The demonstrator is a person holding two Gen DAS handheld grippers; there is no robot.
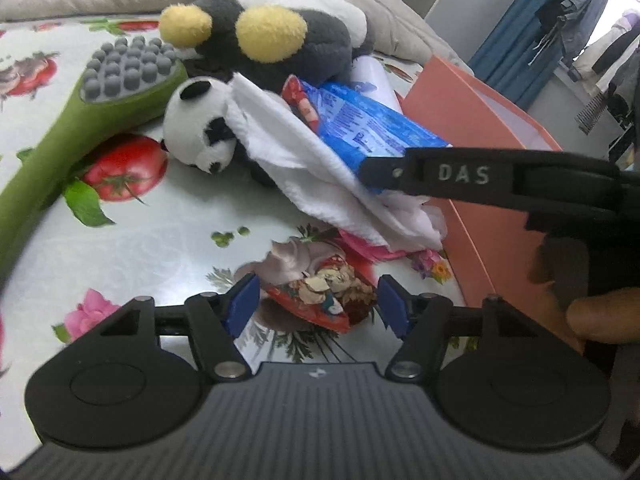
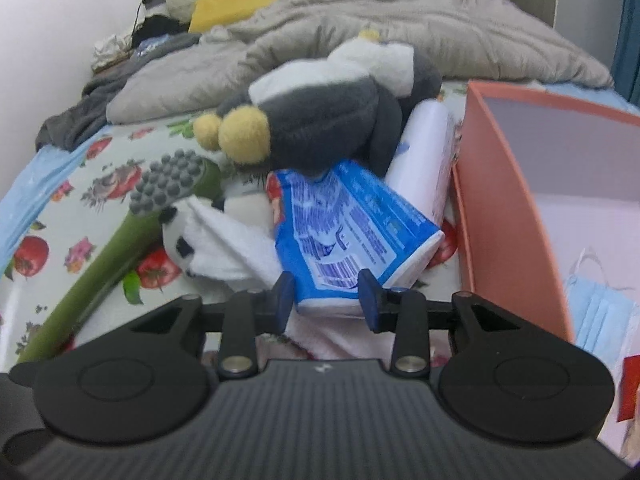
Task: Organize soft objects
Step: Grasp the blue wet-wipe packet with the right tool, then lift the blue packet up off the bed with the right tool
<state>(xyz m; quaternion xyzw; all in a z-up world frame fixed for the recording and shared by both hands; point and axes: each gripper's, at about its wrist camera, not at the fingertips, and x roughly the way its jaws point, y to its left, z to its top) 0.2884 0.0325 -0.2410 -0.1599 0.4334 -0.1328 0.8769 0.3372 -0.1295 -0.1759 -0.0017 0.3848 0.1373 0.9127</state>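
Observation:
A blue tissue pack (image 2: 352, 232) lies tilted on a white towel (image 1: 304, 160), against a grey penguin plush (image 2: 328, 120). My right gripper (image 2: 326, 294) is shut on the near end of the blue tissue pack (image 1: 372, 128); it shows from the side in the left wrist view (image 1: 376, 172). A small panda plush (image 1: 196, 128) lies partly under the towel. My left gripper (image 1: 318, 306) is open, low over the floral tabletop, with a red snack packet (image 1: 324, 296) between its fingers, untouched.
A green massage brush (image 1: 92, 96) lies to the left. An orange box (image 2: 516, 200) stands open at the right, with a blue face mask (image 2: 600, 312) inside. A white bottle (image 2: 424, 152) leans by the box. Grey bedding (image 2: 360, 28) lies behind.

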